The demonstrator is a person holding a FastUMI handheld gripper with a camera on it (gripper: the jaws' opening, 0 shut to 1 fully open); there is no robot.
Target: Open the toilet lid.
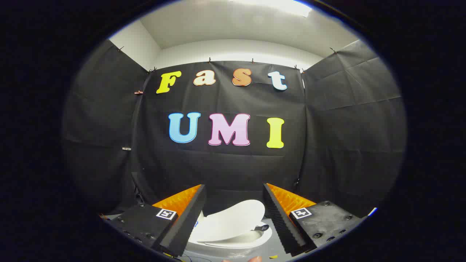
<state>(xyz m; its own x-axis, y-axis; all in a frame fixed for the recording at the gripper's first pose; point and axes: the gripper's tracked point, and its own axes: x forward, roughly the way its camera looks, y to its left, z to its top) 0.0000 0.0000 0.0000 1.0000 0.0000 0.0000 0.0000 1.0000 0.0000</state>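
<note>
The gripper hung with its fingers spread wide and grasping nothing, well above the toilet lid, which lay partly raised over the toilet seat below and between the fingers. Left unsupported at that shallow tilt, the lid would probably drop shut again, or a finger could catch the small dark tab at its edge

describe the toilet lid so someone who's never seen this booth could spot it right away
Start at the black cloth wall at the back of the booth and look down to the floor before it, where a small white toilet sits. The toilet lid is the smooth white oval flap on top, seen between the open gripper fingers, tilted partly up above the rim.
</note>
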